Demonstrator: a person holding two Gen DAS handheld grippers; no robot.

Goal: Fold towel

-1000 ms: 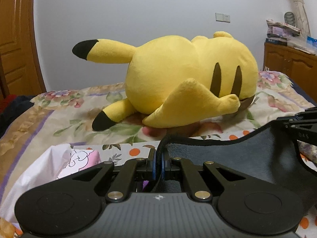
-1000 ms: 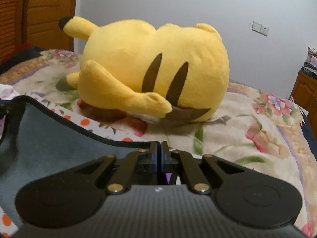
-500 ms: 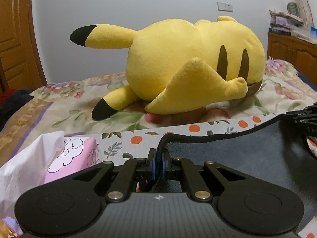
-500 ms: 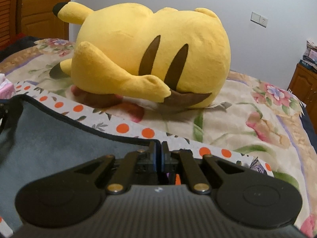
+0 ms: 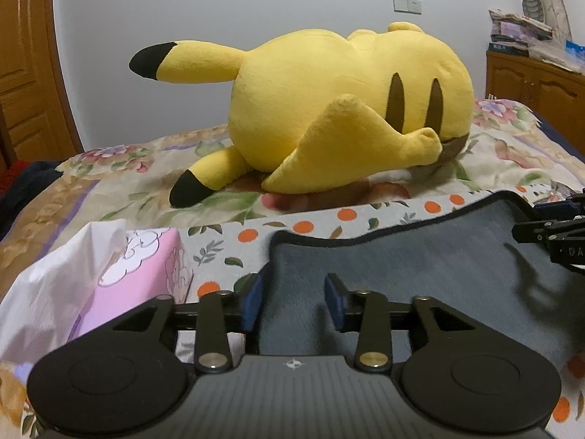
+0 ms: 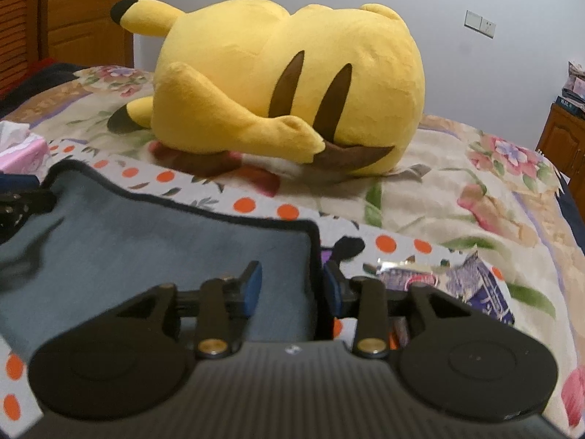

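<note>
- On my far left I see a pink tissue box (image 5: 146, 274) with white tissue (image 5: 62, 285) sticking out, sitting on the bed just beside the towel's left edge.
- My left gripper (image 5: 294, 298) has its jaws apart; the blue pads (image 5: 252, 301) stand either side of the towel's near-left corner, and I see no cloth pinched between them.
- The grey towel (image 5: 420, 274) with its dark bound edge lies flat on a white cloth printed with orange dots and leaves (image 5: 303, 225), which is spread over the floral bedspread (image 5: 109, 183).
- Beyond the towel, a big yellow plush toy (image 5: 347, 109) lies on its side on the bedspread, black-tipped ears pointing left, well apart from the towel's far edge.
- At the right edge of the left wrist view I can make out the other gripper's tip over the towel's right end.
- In the right wrist view, my right gripper (image 6: 290, 287) also has its jaws apart, straddling the towel's right border (image 6: 314, 256): one pad over the grey pile, the other just outside the edge.
- Right of that, a crinkled purple wrapper (image 6: 457, 281) lies on the dotted cloth, just beside the right gripper.
- Furthest right stands a wooden cabinet (image 5: 541, 84) against the wall, with papers (image 5: 519, 33) stacked on top.
</note>
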